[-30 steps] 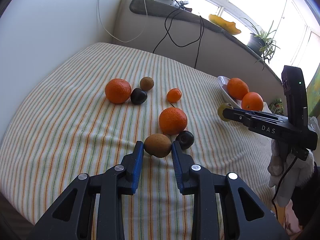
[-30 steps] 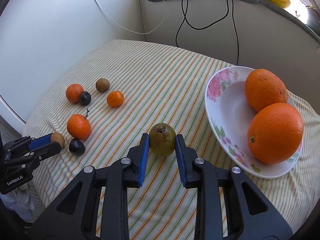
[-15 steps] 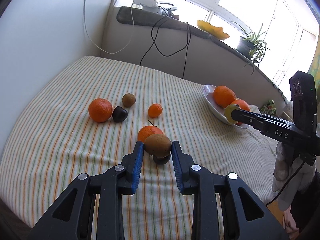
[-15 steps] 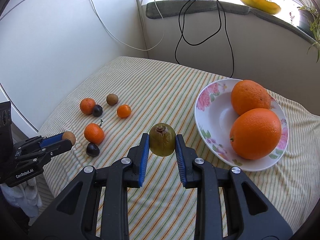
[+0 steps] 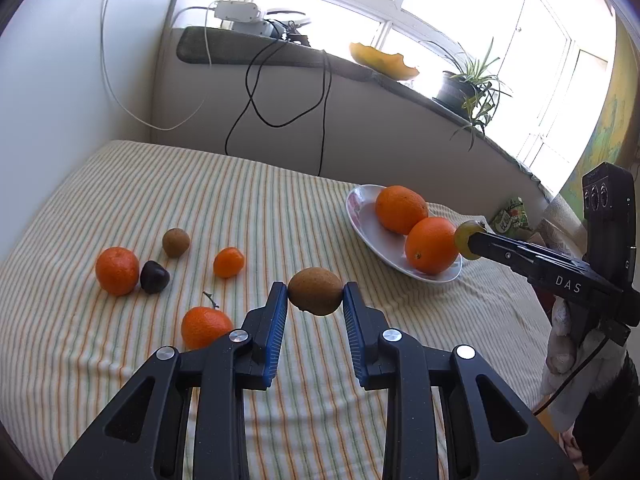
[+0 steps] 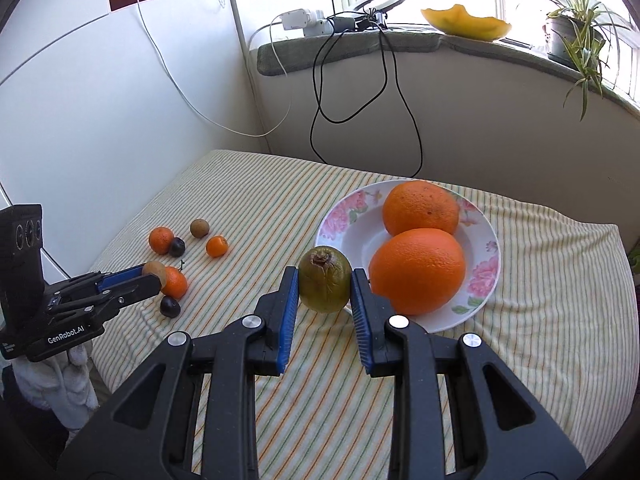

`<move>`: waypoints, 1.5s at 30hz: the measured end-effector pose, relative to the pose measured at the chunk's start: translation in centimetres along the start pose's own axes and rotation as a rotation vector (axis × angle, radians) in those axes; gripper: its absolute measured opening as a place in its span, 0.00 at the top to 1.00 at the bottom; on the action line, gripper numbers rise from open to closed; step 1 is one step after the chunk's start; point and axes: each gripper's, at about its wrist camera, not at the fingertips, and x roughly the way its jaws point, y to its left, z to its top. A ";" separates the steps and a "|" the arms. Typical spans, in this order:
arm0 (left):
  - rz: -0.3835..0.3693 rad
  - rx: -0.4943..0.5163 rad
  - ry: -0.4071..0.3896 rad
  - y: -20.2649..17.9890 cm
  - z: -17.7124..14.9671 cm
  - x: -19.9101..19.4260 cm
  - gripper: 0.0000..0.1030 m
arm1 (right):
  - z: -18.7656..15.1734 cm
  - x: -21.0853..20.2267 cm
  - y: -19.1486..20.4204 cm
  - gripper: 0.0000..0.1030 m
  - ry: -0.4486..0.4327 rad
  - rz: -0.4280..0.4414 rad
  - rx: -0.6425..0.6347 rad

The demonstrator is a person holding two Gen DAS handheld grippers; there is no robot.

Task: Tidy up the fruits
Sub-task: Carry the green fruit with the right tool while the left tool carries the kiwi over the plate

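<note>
Gripping a brown kiwi (image 5: 315,291), left gripper (image 5: 315,300), right gripper (image 6: 325,286) clamping a green kiwi (image 6: 325,285), fingers hiding both fruits' sides.

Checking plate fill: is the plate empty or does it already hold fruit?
Holds fruit: two oranges lie in the plate; both kiwis are gripped in the air, outside it.

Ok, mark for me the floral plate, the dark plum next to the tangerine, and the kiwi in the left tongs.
floral plate (image 6: 486,246): right wrist view, bare right rim.
dark plum (image 5: 154,277): left wrist view, middle of its skin.
brown kiwi (image 5: 315,297): left wrist view, centre of the fruit, between the pads.
</note>
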 end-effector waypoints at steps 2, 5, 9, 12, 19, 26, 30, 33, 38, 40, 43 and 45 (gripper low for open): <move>-0.008 0.008 -0.001 -0.6 0.4 0.5 0.74 | 0.0 -0.4 -0.9 0.74 -0.007 -0.010 0.011; -0.020 0.018 0.000 -1.4 1.0 1.3 0.74 | 0.0 -0.8 -2.4 0.74 -0.014 -0.029 0.028; -0.038 0.029 0.009 -2.4 1.5 2.4 0.74 | 0.1 -1.2 -4.4 0.74 -0.024 -0.051 0.052; -0.048 0.041 0.016 -3.1 1.9 3.2 0.74 | 0.2 -1.2 -5.7 0.74 -0.027 -0.063 0.068; -0.066 0.056 0.031 -4.4 2.9 5.1 0.74 | 0.5 -0.3 -8.3 0.74 -0.018 -0.081 0.099; -0.066 0.074 0.049 -5.2 3.7 7.2 0.74 | 0.5 1.5 -10.6 0.74 0.003 -0.087 0.137; -0.068 0.086 0.063 -5.6 3.9 8.2 0.74 | 0.7 2.3 -11.4 0.74 0.011 -0.092 0.144; -0.069 0.094 0.069 -6.0 4.1 8.9 0.74 | 0.8 2.9 -11.9 0.74 0.017 -0.089 0.150; -0.069 0.105 0.078 -6.5 4.4 9.7 0.74 | 1.0 3.9 -12.3 0.74 0.028 -0.087 0.151; -0.068 0.106 0.081 -6.6 4.5 9.9 0.74 | 1.1 4.3 -12.5 0.74 0.033 -0.084 0.155; -0.070 0.102 0.084 -6.6 4.6 10.1 0.74 | 1.2 4.7 -12.7 0.74 0.038 -0.080 0.162; -0.072 0.108 0.086 -6.8 4.6 10.3 0.74 | 1.2 4.8 -12.9 0.74 0.040 -0.080 0.167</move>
